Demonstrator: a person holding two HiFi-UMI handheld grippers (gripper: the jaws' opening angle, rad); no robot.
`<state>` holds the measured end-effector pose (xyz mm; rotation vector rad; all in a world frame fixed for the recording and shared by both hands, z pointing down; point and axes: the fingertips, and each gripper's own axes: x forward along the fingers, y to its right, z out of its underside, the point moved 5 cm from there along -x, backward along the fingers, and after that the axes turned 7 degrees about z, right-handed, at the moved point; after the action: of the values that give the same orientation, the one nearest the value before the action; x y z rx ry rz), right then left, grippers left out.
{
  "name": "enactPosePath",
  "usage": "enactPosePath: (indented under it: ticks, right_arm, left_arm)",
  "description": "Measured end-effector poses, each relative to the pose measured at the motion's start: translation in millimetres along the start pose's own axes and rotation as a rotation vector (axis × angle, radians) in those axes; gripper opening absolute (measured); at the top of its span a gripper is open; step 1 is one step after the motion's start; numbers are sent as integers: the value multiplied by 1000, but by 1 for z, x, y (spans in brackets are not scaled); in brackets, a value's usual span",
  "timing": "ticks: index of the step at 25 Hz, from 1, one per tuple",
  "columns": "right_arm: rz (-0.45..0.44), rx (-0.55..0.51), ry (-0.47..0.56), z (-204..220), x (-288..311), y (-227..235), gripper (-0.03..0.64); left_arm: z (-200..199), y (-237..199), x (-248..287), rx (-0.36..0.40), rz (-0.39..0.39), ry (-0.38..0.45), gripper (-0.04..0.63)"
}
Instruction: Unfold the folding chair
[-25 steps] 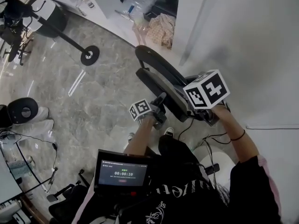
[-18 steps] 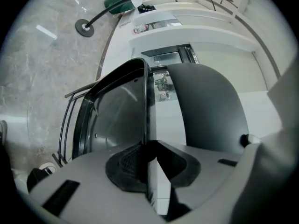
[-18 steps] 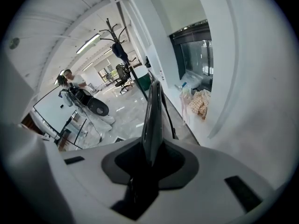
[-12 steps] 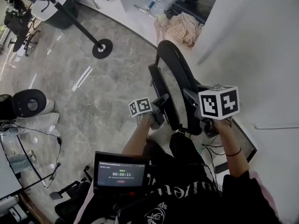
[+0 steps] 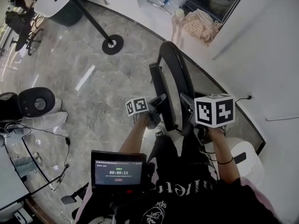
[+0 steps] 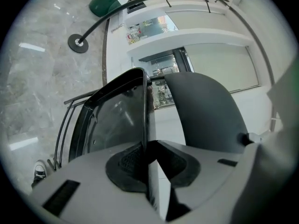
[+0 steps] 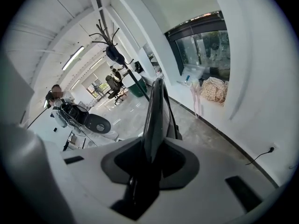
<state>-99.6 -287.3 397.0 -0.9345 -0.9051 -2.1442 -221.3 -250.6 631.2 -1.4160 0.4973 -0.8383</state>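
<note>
Both grippers are clamped on thin edges of the black folding chair with a tube frame [image 5: 169,78], one on each panel.

The dark ribbed pads [image 6: 127,161] of the left gripper [image 6: 147,149] squeeze the rim of the chair's flat, glossy panel [image 6: 114,120]. The rounded matt panel [image 6: 205,111] stands apart to the right of it. The pads [image 7: 177,161] of the right gripper [image 7: 153,149] bite the edge of a thin black panel [image 7: 155,108], which rises straight up from them. In the head view the left gripper holds the left panel and the right gripper holds the curved right one. The two panels lie close together, and the chair stands on the grey marbled floor [image 5: 93,92], just in front of the person's legs and near the white curved wall [image 5: 252,69].
</note>
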Motion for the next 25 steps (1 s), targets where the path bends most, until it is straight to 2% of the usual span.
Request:
enactPosePath:
  ticks: [3,7,12,19,22,25]
  right_arm:
    - [-18,-14,3,7,12,-37,94]
    - [-75,-60,4,11,24,-73,100]
    - [-131,-117,-1,10,31,-99,115]
    - [-145,-83,0,8,27,-85,115]
    - [-149,-45,2,10,28,-68,114]
    - [-142,-25,-8,11,32,-41,114]
  left_arm:
    - [-8,-11,-43,-3,19,7,71]
    - [-15,-24,-92,-23,57,59,71]
    - [-21,-30,-115,-23,94,108,71]
    - [-21,-33,-127,-35,145,133,71]
    - [-21,-44,-145,-52,161,173,74]
    - [-23,-63,-169,-82,138,246,83]
